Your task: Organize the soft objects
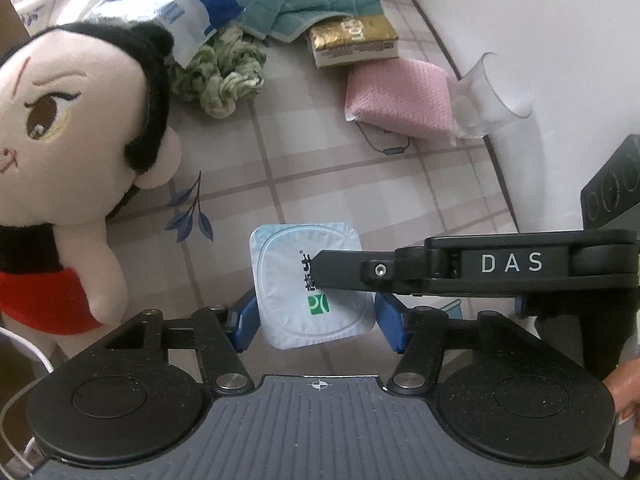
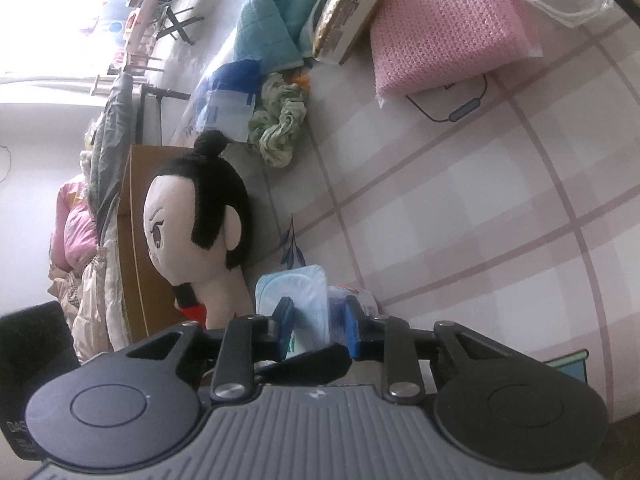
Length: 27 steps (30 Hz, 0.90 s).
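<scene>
Doll point(image 1: 60, 128) partly cropped, perhaps seated

White wall point(image 1: 500, 20), pink-checked tablecloth point(image 2: 500, 200), bright backlit window point(image 2: 48, 8), brown cabinet point(image 2: 132, 240).

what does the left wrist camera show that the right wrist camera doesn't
Only the left wrist view shows the yogurt cup's full foil lid from above, with the other hand-held gripper's finger lying across it. Only the right wrist view shows the room beyond the table: a cardboard box and piled bedding. Both show the plush doll, teal towel, green scrunchie, gold box and pink cloth.
</scene>
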### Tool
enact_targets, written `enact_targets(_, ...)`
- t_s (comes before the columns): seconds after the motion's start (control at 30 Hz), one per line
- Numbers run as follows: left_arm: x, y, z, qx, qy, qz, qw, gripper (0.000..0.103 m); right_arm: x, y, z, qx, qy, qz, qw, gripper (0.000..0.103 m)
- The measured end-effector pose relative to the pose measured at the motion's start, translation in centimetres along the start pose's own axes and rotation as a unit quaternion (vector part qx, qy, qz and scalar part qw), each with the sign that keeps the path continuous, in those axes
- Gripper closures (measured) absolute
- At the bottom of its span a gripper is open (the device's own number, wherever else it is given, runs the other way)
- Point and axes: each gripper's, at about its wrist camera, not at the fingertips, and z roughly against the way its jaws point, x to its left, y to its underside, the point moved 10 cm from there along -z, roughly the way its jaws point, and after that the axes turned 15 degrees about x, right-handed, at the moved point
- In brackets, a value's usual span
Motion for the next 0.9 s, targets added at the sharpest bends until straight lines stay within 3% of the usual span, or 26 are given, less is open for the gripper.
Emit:
enact_targets(0.2,-0.5,0.5,2.3,-0.024,-0.004,-0.011,0.9997,0.044,2.2,0.9,1.6,-0.017,-0.004,0.01,1.0,0.074)
enact_targets(0.4,-0.5,2.0,7.0,-0.056,-0.003,-0.018,0.9983,0.044,6.7,2.6,3.4,-0.03,-0.003,0.04,0.999,0.074)
enact_targets(0.67,1.3,5.7,16.1,-0.112,0.01,0.014,0.9936,0.044,16.7,6.2,4.7,-0.024,0.001,0.106,0.994,0.074)
enact_targets(0.9,7.6,10.8,24.9,-0.158,-0.013,0.095,0.9827,0.044,27.6,9.2,0.5,0.03,-0.034,0.179,0.983,0.074)
